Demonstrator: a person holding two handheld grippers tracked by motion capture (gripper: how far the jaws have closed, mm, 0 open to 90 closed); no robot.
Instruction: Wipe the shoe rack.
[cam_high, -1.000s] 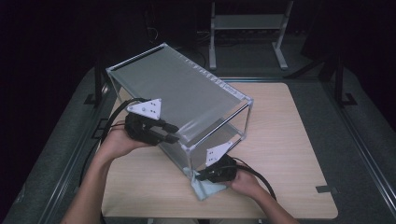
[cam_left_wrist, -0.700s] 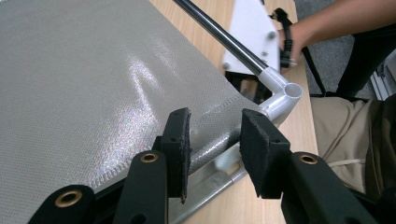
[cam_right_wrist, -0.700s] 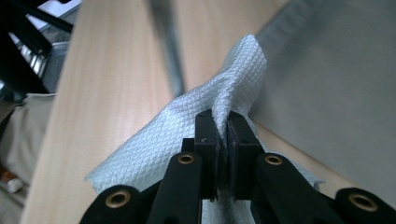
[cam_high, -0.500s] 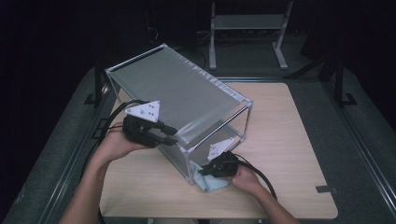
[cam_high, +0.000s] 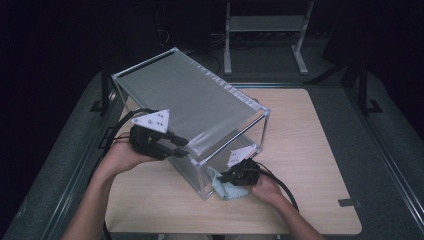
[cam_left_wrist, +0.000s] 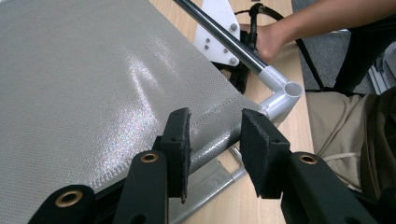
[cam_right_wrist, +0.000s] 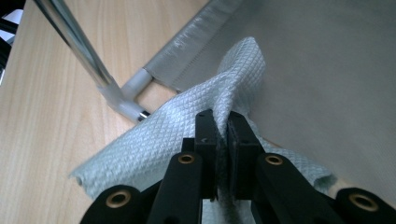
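- Since the earlier pictures, the cloth (cam_high: 227, 186) has been slid a little along the bottom corner of the frame box (cam_high: 200, 107) by the right tool (cam_high: 234, 176), and the box has been kept in the same spot.
- From this small slide, it is judged that the low edge of the box is being wiped, and that the wiping is only partly done.
- On the left, the left tool (cam_left_wrist: 215, 128) is seen with its jaws set wide around the grey fabric edge of the box; the pads are not seen pressing on it, so the box is only steadied.
- In the middle, the box is seen tipped on the worktop (cam_high: 310, 150), with its shiny grey panel facing up.
- On the right, the right tool (cam_right_wrist: 223, 122) is seen with its jaws squeezed tight on the cloth, which is lying on the worktop, just beside the white corner joint (cam_right_wrist: 122, 100).
- Counted: one box, one cloth, two tools, two hands, one worktop.
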